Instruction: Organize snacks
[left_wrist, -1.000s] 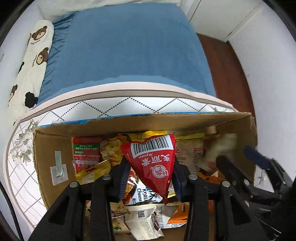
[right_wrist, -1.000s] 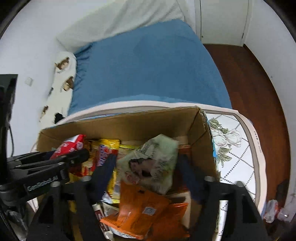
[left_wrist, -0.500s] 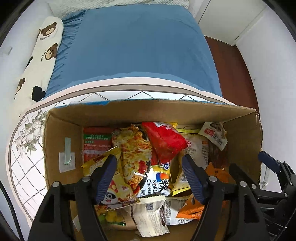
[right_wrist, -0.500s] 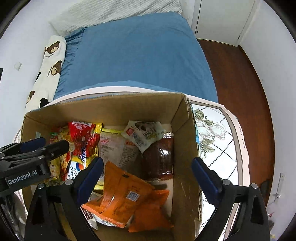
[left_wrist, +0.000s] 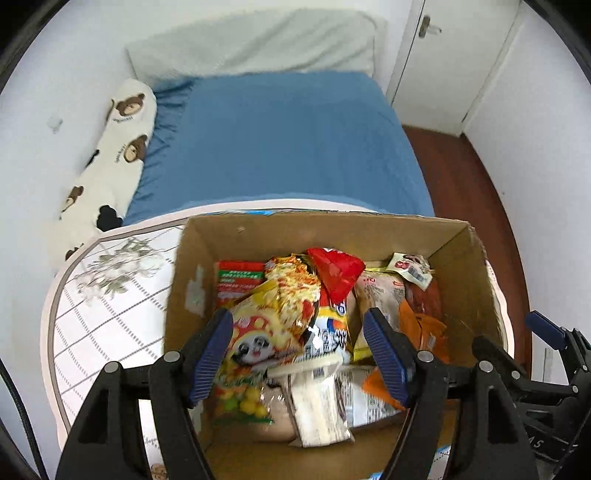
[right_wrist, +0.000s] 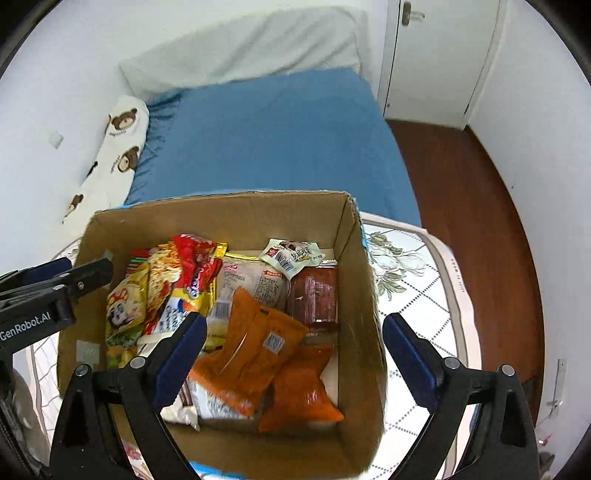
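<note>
- The left gripper (left_wrist: 299, 350) hangs empty over the box, its blue-padded jaws apart after just opening.
- The right gripper (right_wrist: 293, 356) gapes wider, empty, straddling the box's right wall.
- Below, crinkly foil snack packets (right_wrist: 255, 350) lie heaped inside the brown corrugated cardboard box (right_wrist: 221, 218).
- The box sits on a quilted, floral-printed desk (right_wrist: 417, 291).

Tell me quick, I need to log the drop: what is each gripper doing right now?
Left gripper: jaws just opened, holding nothing, above the brown cardboard box of snack packets.
Right gripper: jaws just opened wide, empty, over the same box.
</note>
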